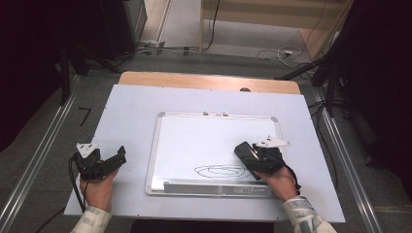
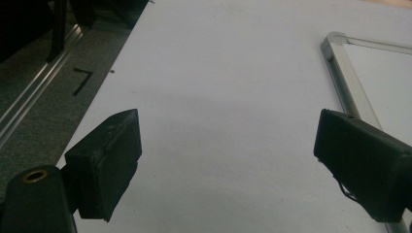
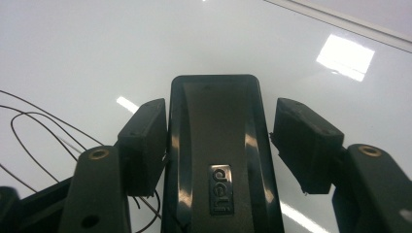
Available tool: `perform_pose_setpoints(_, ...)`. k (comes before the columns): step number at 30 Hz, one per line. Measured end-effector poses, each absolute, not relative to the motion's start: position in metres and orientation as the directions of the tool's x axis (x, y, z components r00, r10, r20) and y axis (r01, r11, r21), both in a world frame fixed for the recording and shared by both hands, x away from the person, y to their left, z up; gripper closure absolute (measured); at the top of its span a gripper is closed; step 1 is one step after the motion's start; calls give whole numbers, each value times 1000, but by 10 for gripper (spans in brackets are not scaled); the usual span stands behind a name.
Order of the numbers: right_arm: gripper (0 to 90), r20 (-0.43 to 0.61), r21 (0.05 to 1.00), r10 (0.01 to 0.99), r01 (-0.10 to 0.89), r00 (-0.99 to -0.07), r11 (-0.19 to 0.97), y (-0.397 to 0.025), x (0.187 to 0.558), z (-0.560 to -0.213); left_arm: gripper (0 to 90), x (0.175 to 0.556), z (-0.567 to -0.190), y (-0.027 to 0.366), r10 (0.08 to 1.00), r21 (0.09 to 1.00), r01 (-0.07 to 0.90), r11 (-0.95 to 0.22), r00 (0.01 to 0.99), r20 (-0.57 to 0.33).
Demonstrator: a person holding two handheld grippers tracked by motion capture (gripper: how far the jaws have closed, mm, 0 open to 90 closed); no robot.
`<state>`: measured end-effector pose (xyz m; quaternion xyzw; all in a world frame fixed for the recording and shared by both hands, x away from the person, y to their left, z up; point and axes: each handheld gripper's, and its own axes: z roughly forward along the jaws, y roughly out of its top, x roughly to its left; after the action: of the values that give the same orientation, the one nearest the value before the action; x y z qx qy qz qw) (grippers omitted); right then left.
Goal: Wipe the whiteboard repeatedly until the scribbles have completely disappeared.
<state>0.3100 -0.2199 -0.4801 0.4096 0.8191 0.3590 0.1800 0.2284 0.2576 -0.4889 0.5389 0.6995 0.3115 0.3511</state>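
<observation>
A white whiteboard [image 1: 214, 136] with a silver frame lies flat in the middle of the table. A black pen scribble [image 1: 222, 171] of looping ovals sits near its front edge. My right gripper [image 1: 248, 156] is over the board's right part, just right of the scribble, shut on a black eraser [image 1: 244, 150]. In the right gripper view the eraser [image 3: 218, 107] lies lengthwise between the two pads [image 3: 143, 145], above the glossy board, with scribble lines [image 3: 29, 126] at the left. My left gripper [image 1: 119, 156] rests open left of the board, with nothing between its jaws [image 2: 228, 145].
A pale sheet [image 1: 131, 111] covers the table, with a wooden strip [image 1: 194, 80] bare at the far edge. The board's frame corner [image 2: 340, 58] lies right of my left gripper. Metal rails [image 1: 43, 155], cables and dark stands surround the table on the floor.
</observation>
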Motion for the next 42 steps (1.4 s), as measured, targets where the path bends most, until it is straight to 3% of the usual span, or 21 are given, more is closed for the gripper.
perform_pose_setpoints(42,387,1,703,781,556,-625,444,-214,318,-489,101,229,-490,257,972,811,539,229,-172,-161)
